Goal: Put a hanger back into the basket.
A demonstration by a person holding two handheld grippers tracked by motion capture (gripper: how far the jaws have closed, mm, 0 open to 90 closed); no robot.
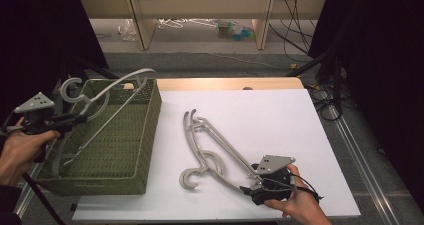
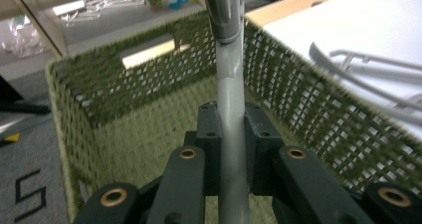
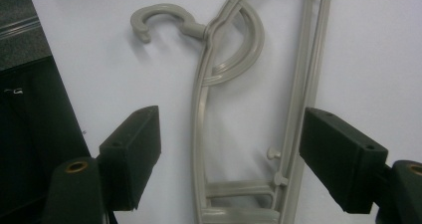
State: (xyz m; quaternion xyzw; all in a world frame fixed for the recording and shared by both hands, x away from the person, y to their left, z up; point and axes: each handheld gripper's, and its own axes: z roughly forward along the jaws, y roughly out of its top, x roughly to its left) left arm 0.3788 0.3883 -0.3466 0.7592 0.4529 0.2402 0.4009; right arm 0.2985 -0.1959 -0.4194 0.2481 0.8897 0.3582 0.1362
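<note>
My left gripper [image 1: 82, 117] is shut on a grey plastic hanger [image 1: 117, 80], which slants over the green woven basket [image 1: 150, 130] with its lower end down inside. In the left gripper view the jaws [image 2: 231, 119] clamp the hanger's bar [image 2: 231, 84], with the basket's wall [image 2: 124, 84] behind it. A second grey hanger [image 1: 194, 146] lies flat on the white table top. My right gripper [image 1: 250, 186] stands open at its near end. In the right gripper view the jaws [image 3: 231, 134] straddle that hanger [image 3: 239, 190] with a gap at the left pad.
The basket takes up the left side of the white sheet [image 1: 280, 125]. A strip of wooden table edge [image 1: 225, 83] runs behind it. Farther back stands a low shelf [image 1: 200, 5] with clutter on the floor, and cables trail at the right.
</note>
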